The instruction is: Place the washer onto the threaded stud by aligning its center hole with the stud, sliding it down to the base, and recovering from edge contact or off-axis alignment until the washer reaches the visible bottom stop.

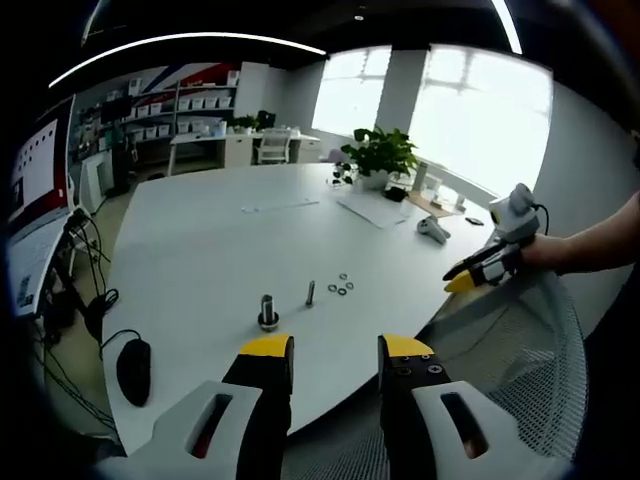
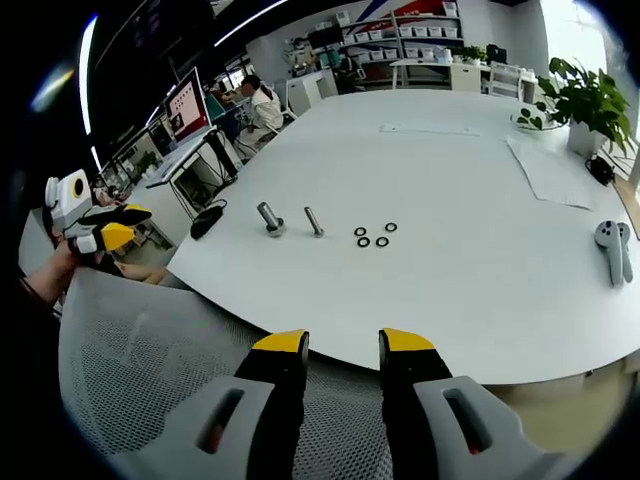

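Washers, four small dark rings, are seen lying flat in a loose cluster on the white table, well ahead of the right gripper, and none has been picked up. The approach step is judged to be in hand, with nothing gripped yet. The right gripper is held over the mesh chair back short of the table edge, its jaws parted and empty. The left gripper is likewise held apart and empty, near the table edge. In the left gripper view the threaded stud is seen standing upright on its base just ahead of the jaws, a second bolt beyond it, and the washers just past that. Next, one washer is to be reached for and pinched by its rim, which is judged awkward since the rings lie flat and close together.
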`<state>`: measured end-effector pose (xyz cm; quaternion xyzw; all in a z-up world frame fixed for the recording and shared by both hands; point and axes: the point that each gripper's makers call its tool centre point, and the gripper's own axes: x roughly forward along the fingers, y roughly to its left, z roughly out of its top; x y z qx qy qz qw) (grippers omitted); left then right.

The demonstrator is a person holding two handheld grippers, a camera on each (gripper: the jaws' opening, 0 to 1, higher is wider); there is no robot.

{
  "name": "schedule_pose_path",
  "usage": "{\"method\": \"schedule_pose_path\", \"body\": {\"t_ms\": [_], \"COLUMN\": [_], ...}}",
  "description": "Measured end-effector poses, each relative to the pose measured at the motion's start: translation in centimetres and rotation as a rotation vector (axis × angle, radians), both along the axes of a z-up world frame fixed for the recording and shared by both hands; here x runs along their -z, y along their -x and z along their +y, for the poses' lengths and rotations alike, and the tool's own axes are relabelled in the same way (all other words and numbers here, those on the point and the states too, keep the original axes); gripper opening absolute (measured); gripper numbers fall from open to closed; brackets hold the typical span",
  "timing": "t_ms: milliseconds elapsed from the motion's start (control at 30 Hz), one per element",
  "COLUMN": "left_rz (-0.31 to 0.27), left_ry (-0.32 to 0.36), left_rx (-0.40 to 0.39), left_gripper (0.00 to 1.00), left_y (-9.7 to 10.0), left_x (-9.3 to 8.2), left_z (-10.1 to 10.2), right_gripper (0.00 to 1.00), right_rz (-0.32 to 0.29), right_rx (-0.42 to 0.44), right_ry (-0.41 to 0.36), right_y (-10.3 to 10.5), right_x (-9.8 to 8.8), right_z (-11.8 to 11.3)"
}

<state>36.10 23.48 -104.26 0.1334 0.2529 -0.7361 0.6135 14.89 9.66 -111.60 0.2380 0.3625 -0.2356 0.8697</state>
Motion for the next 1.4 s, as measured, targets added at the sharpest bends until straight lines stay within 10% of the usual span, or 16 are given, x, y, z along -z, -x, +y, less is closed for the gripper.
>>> {"method": "schedule_pose_path", "body": {"t_ms": [967,1400], "left_rz": [-0.043,-0.049], "left_ry": [-0.024,-0.035], "left_rx": [-0.003,0.003], "left_gripper": [0.30,0.30], "left_y": [-0.2,0.0], "left_x": [1.7,1.9], "left_z": [0.0,0.0], "right_gripper": [0.33,0.33], "right_rz": [0.016,0.030], "right_rx": [-0.055,0.040], "right_ry": [0.015,-0.033], "right_y": [-2.3,-4.9], "right_x": [-1.1,3.8], "right_z": [-3.5,-6.8]}}
